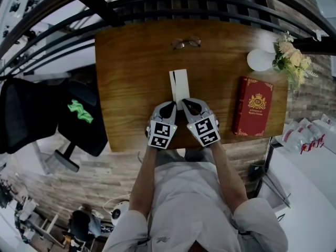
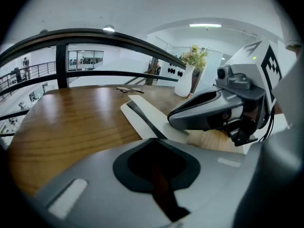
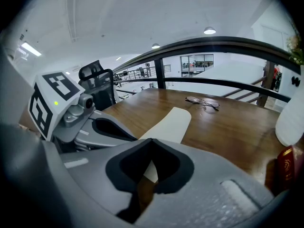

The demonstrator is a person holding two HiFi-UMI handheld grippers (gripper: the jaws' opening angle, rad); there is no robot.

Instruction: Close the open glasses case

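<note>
The 2 claws are closed to a slit, holding nothing. The left claw (image 1: 170,107) and right claw (image 1: 185,104) sit side by side at the lower end of the white case (image 1: 179,83), mid-frame on the counter (image 1: 126,88). The glasses (image 1: 186,42) lie apart above it.

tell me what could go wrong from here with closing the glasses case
1. The glasses case lies flat and loose on the smooth table. A push from shut jaws may slide it rather than fold it.
2. The left gripper and right gripper crowd its near end side by side, so they may knock each other.
3. The glasses lie beyond the case near the far edge, so a sliding case could shove them off.
</note>
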